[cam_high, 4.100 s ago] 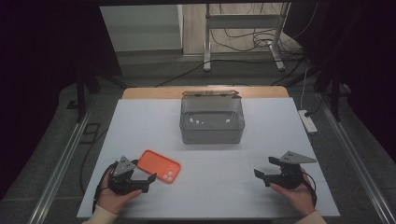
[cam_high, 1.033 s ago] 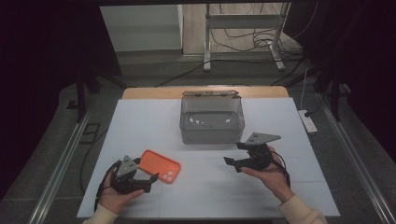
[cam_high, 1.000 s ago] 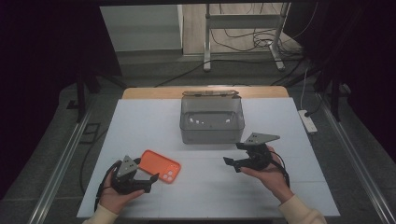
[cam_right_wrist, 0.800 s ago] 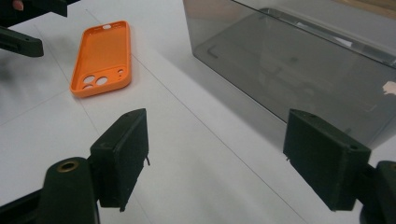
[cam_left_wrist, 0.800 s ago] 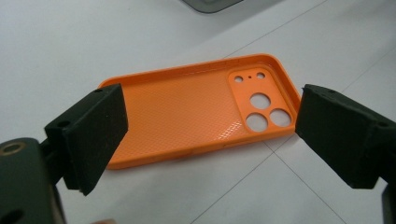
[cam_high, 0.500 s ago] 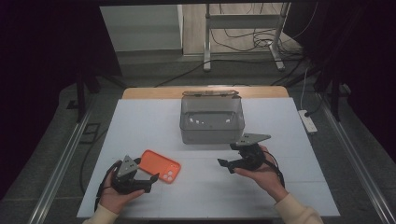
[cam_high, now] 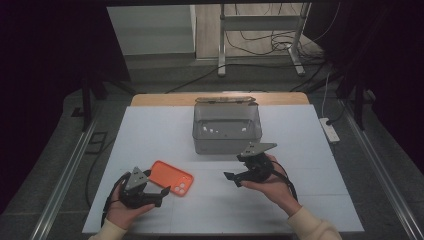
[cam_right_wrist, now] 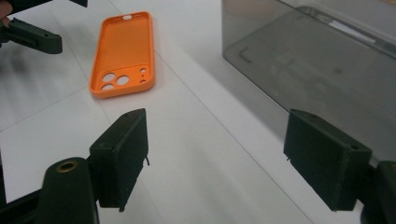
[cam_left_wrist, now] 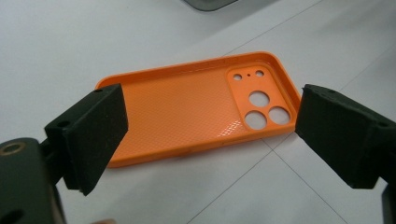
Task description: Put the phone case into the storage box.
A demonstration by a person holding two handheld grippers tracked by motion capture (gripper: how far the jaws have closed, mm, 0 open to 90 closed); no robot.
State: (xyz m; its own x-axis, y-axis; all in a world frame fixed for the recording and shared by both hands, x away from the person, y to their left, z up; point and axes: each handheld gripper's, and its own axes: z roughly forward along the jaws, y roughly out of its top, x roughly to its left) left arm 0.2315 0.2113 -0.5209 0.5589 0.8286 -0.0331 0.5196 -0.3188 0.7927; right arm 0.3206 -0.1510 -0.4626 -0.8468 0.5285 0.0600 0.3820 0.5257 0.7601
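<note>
An orange phone case (cam_high: pixel 171 177) lies hollow side up on the white table, with its camera holes toward the near right. My left gripper (cam_high: pixel 159 196) rests just in front of the case, open; in the left gripper view the orange phone case (cam_left_wrist: pixel 196 106) lies beyond and between the wide-apart jaws of that gripper (cam_left_wrist: pixel 210 135), untouched. My right gripper (cam_high: pixel 231 178) is held above the table's middle, open and empty, pointing left toward the case. In the right gripper view the phone case (cam_right_wrist: pixel 123 52) lies ahead at the upper left of the open gripper (cam_right_wrist: pixel 219 163).
A grey see-through bin (cam_high: pixel 226 127) stands at the table's middle back, just behind my right hand, and the same bin (cam_right_wrist: pixel 322 65) fills the right gripper view's upper right. The white table top (cam_high: pixel 300 210) has bare room at the right and front.
My right gripper has moved from the table's right side leftward to the middle, near the bin's front. The left gripper and the phone case have stayed put.
</note>
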